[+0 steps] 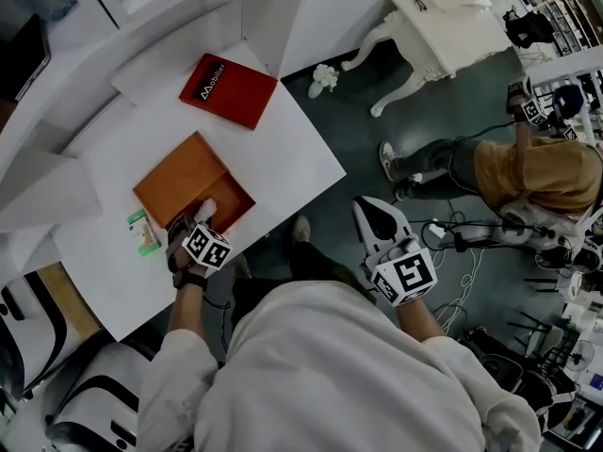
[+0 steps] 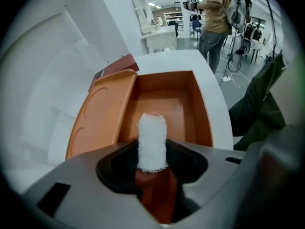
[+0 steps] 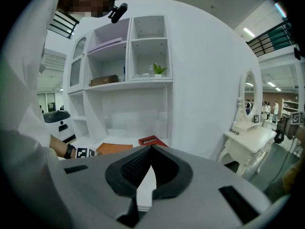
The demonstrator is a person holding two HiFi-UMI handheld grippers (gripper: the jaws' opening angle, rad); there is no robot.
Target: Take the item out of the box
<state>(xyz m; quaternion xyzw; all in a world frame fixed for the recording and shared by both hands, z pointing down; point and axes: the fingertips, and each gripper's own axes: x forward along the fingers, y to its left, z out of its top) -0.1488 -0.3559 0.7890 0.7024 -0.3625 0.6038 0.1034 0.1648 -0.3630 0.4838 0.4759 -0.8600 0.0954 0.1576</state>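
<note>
An orange box lies open on the white table, its lid folded back to the left. My left gripper reaches into the box at its near edge. A white fabric roll stands upright between its black pads, which press on the roll's sides, shut on it. In the left gripper view the box wall and lid lie just beyond the left gripper. My right gripper hangs off the table over the floor, shut and holding nothing; in its own view the right gripper faces a white shelf.
A red book lies at the table's far side. A small green and white packet rests left of the box. A person sits on the floor at the right among cables, near a white dressing table.
</note>
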